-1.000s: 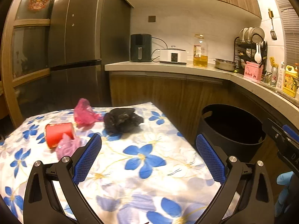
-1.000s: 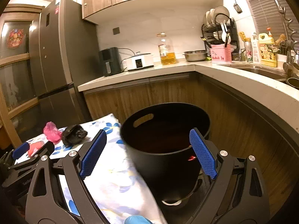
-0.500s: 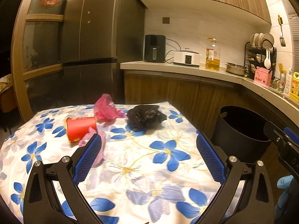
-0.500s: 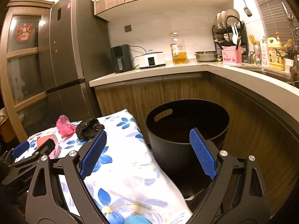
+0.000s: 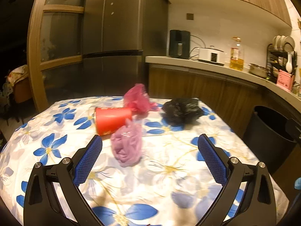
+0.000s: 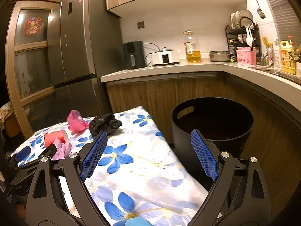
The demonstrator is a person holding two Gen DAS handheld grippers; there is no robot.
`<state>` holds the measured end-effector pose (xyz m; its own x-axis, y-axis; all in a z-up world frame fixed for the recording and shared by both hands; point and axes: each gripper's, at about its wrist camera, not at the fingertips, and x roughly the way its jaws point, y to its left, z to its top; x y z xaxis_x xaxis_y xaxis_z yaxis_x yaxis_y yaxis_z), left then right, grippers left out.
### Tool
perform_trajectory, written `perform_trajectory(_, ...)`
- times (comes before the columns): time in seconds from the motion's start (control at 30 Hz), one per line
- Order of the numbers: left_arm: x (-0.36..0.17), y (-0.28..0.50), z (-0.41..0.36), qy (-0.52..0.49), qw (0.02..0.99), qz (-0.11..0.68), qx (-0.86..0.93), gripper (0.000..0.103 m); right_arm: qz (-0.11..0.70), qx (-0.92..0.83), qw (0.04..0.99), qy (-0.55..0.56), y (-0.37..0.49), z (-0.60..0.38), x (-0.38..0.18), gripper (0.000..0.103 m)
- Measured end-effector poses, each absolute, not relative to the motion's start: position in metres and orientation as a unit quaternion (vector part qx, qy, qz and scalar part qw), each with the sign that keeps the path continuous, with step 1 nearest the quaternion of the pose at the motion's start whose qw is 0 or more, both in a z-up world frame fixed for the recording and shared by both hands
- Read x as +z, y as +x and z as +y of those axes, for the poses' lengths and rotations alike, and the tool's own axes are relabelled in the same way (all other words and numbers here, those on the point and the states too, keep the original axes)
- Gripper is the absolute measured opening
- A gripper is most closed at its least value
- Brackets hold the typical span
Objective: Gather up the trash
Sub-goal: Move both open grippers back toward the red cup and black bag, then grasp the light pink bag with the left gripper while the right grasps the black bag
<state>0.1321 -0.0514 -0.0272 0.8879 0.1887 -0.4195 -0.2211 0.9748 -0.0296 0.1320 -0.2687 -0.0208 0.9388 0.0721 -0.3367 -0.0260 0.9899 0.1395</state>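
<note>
- Left gripper [image 5: 149, 148] hovers low over the floral tablecloth [image 5: 169, 173], jaws spread, empty, aimed at a crumpled lilac bag [image 5: 127, 146].
- The lilac bag touches a tipped red cup [image 5: 111, 119]; pink bag [image 5: 137, 98] and black bag [image 5: 181, 109] lie beyond.
- Right gripper [image 6: 148, 151], jaws spread, empty, points between table edge and black bin [image 6: 212, 124].

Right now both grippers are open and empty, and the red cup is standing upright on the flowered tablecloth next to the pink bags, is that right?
Not quite. The red cup is lying on its side, not upright, as the left wrist view shows. The rest holds: it rests on the flowered tablecloth beside the pink bags, and the left gripper and right gripper both have open, empty jaws.
</note>
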Motion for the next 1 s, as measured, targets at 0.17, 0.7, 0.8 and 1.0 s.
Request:
perform_trajectory(0.17, -0.032, 0.144, -0.037, -0.042, 0.969, 0.214, 0.12, 0.097, 0.177, 0.038, 0.981, 0.066, 0.142, -0.254, -0.025, 0.089)
perform_trajectory(0.7, -0.062, 0.195, -0.016, -0.057, 0.949, 0.275, 0.144, 0.058, 0.183, 0.067, 0.979, 0.057, 0.171, -0.216, -0.032, 0.089)
perform_trajectory(0.8, -0.07, 0.199, -0.012, -0.066, 0.944, 0.291, 0.139, 0.038, 0.185, 0.069, 0.979, 0.055, 0.178, -0.211, -0.033, 0.089)
perform_trajectory(1.0, -0.077, 0.199, -0.007, -0.084, 0.942, 0.304, 0.117, 0.005, 0.189, 0.075, 0.978, 0.047, 0.191, -0.199, -0.036, 0.089)
